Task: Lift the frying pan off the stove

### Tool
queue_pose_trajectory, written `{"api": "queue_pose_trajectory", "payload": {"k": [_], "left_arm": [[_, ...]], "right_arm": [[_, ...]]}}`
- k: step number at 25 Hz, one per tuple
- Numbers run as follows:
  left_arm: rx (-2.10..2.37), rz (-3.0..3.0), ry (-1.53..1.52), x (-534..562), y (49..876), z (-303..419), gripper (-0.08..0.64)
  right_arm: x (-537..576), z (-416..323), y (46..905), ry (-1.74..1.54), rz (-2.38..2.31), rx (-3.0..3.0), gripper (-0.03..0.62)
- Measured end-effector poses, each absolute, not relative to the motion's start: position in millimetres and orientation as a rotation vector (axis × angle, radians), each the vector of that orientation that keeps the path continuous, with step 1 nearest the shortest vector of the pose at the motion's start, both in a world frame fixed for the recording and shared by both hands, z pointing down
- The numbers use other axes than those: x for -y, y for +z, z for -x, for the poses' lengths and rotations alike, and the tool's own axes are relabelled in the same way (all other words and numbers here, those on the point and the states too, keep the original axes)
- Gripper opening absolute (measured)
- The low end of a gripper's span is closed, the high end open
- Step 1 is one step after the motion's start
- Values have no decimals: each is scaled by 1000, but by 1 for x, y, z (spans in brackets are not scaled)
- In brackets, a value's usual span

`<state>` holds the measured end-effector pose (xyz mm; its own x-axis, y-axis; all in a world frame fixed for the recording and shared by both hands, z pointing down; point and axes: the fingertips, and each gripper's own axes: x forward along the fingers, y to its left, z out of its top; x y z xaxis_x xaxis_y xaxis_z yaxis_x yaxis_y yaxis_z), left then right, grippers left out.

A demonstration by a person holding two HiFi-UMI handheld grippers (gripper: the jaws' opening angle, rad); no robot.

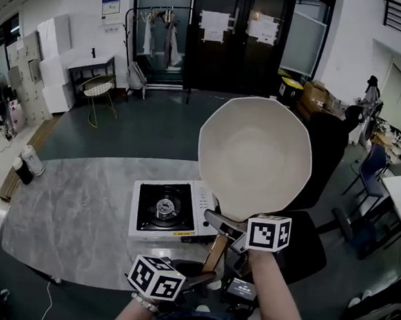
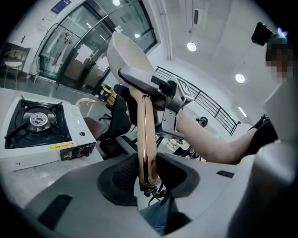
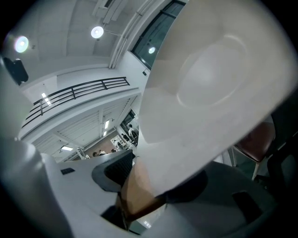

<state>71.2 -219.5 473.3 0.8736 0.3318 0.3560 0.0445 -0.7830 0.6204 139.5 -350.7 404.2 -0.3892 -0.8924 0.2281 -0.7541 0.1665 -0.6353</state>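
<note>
The white frying pan [image 1: 254,157] is up in the air, tilted, to the right of and above the portable gas stove [image 1: 165,208]. Its wooden handle [image 1: 215,254] slopes down toward me. My right gripper [image 1: 228,228] is shut on the handle close to the pan's bowl, and my left gripper [image 1: 204,273] is shut on the handle's lower end. In the left gripper view the handle [image 2: 145,139] rises from between the jaws of the left gripper [image 2: 148,179] to the pan [image 2: 128,51], with the stove [image 2: 37,125] bare at the left. The pan's underside [image 3: 214,79] fills the right gripper view, and the handle [image 3: 137,186] sits in the right gripper [image 3: 149,190].
The stove stands at the near right edge of a grey marble table [image 1: 72,208]. A black chair [image 1: 325,159] is behind the pan at the right. A wire stool [image 1: 99,86] and a clothes rack [image 1: 151,35] stand further back on the floor.
</note>
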Motion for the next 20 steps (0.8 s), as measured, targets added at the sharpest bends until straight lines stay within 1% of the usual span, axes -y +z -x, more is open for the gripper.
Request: {"api": "queue_pose_trajectory", "payload": {"k": [10, 20], "left_arm": [[-289, -2433, 635, 219, 471, -79, 133], [-308, -2429, 633, 214, 470, -77, 135]], "right_arm": [[346, -152, 401, -1020, 1614, -2202, 236], [344, -149, 402, -1021, 1627, -2211, 236]]}}
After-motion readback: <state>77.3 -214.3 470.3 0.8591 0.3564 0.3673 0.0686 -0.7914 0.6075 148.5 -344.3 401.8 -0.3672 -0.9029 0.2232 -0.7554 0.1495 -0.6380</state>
